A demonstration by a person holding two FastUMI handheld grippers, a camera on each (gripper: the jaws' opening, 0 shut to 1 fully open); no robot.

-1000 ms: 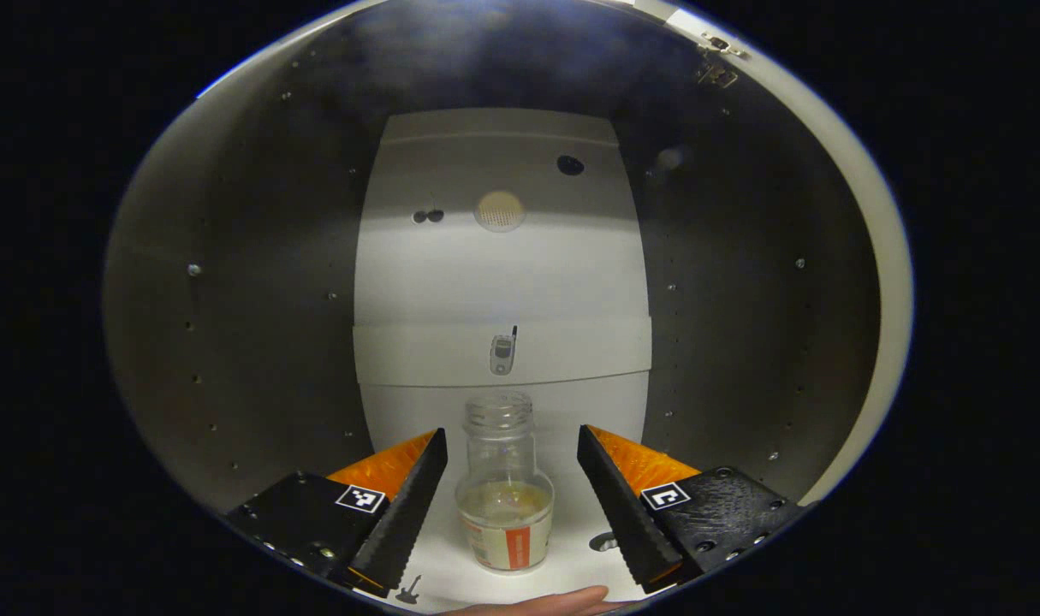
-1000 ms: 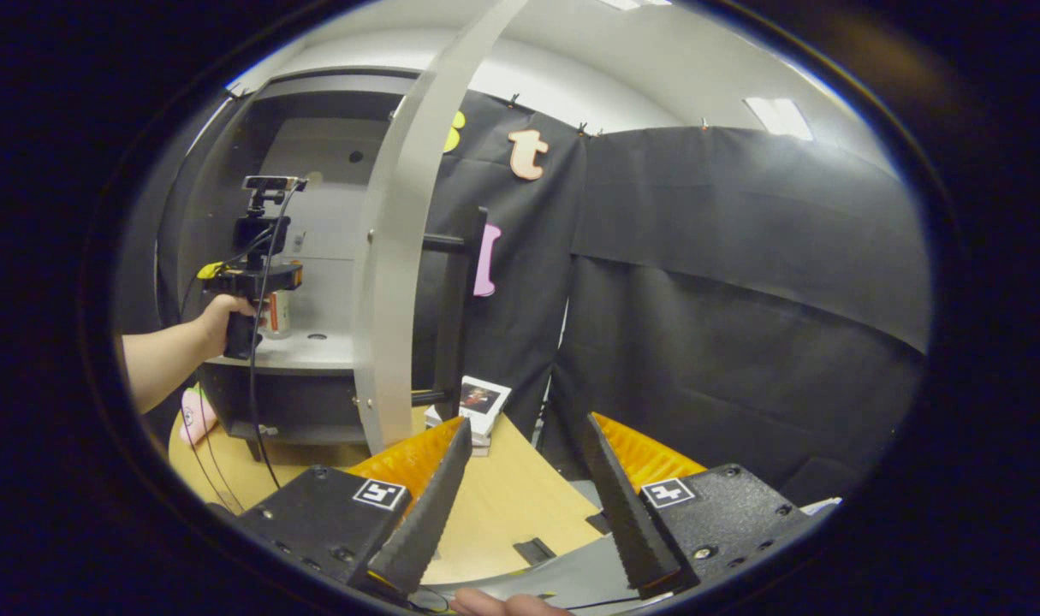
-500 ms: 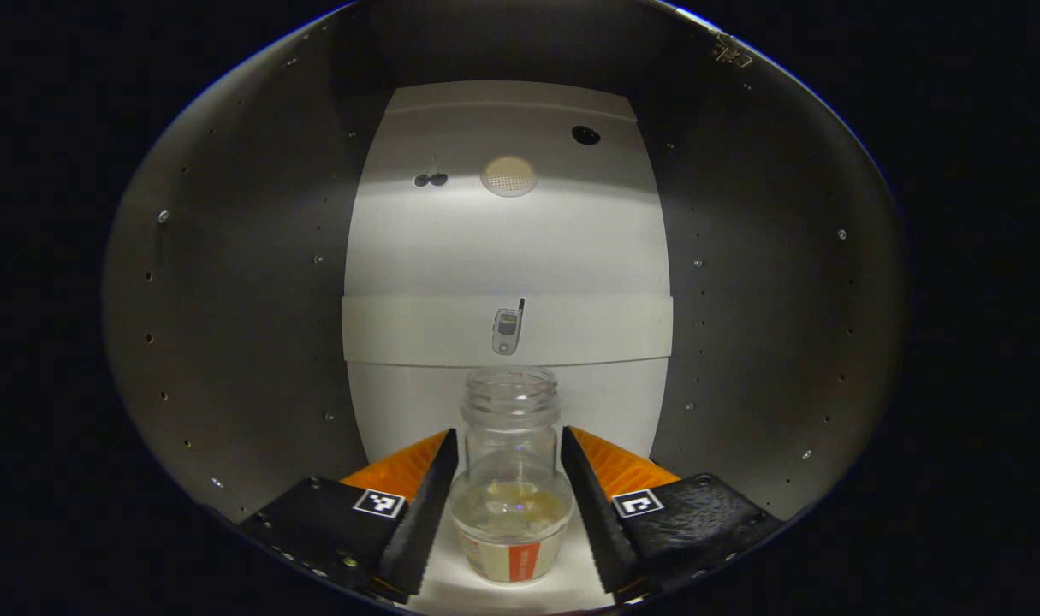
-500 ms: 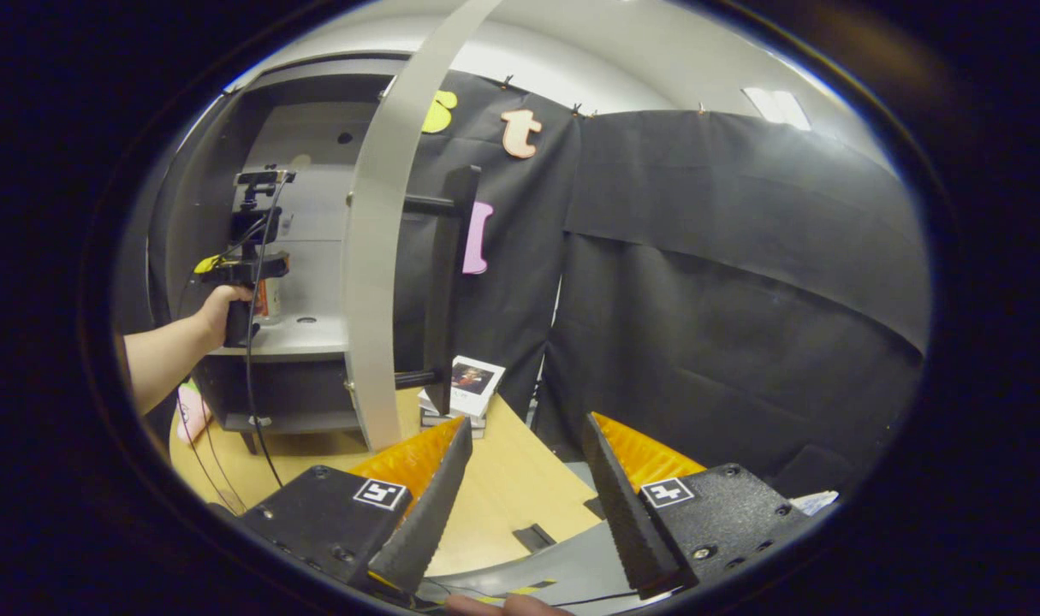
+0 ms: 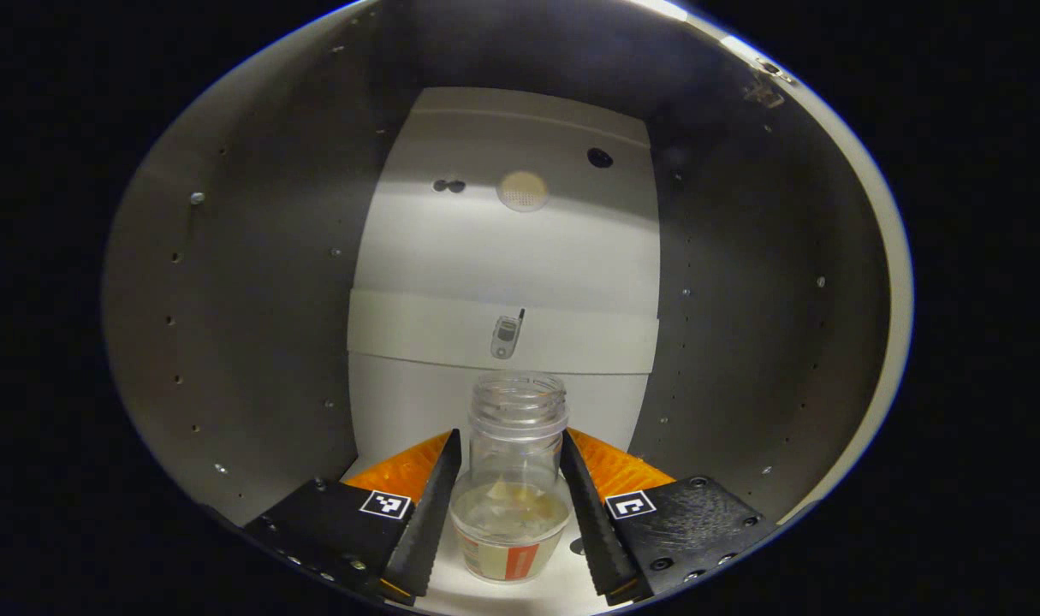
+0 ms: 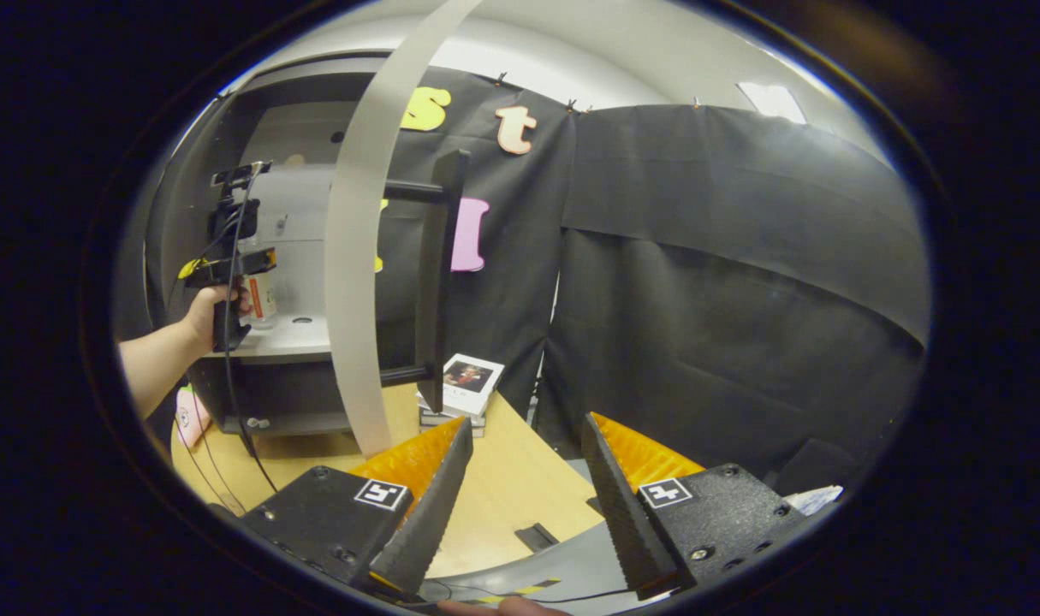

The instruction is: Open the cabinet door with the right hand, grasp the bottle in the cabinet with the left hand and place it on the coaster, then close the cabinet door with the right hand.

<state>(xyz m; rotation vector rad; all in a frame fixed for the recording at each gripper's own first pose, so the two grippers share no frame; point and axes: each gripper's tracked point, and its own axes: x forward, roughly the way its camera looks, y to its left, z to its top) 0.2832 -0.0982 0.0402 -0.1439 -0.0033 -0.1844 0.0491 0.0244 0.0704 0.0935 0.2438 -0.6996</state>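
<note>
A clear glass bottle point(image 5: 513, 479) without a cap, a little yellowish liquid at its bottom and a white-and-orange label, stands upright inside the cabinet point(image 5: 228, 299). My left gripper point(image 5: 508, 438) is shut on it, one finger pressing each side of its wide body. I cannot tell whether it rests on the white shelf point(image 5: 451, 590). In the right gripper view the bottle point(image 6: 263, 295) sits in the left gripper point(image 6: 228, 267), held by a hand point(image 6: 205, 310). The cabinet door point(image 6: 348, 282) stands wide open. My right gripper point(image 6: 527, 419) is open over the table with nothing between its fingers.
The door's dark bar handle point(image 6: 434, 274) faces my right gripper. A stack of cards point(image 6: 464, 385) lies on the wooden table point(image 6: 494, 488) by the door's foot. A pink thing point(image 6: 186, 415) lies under the cabinet's left side. A small dark flat piece point(image 6: 537, 537) lies near the table's edge.
My left gripper went deeper into the cabinet and its fingers closed from wide apart onto the bottle. The right gripper has stayed open and drifted a little, so the door shows farther left.
</note>
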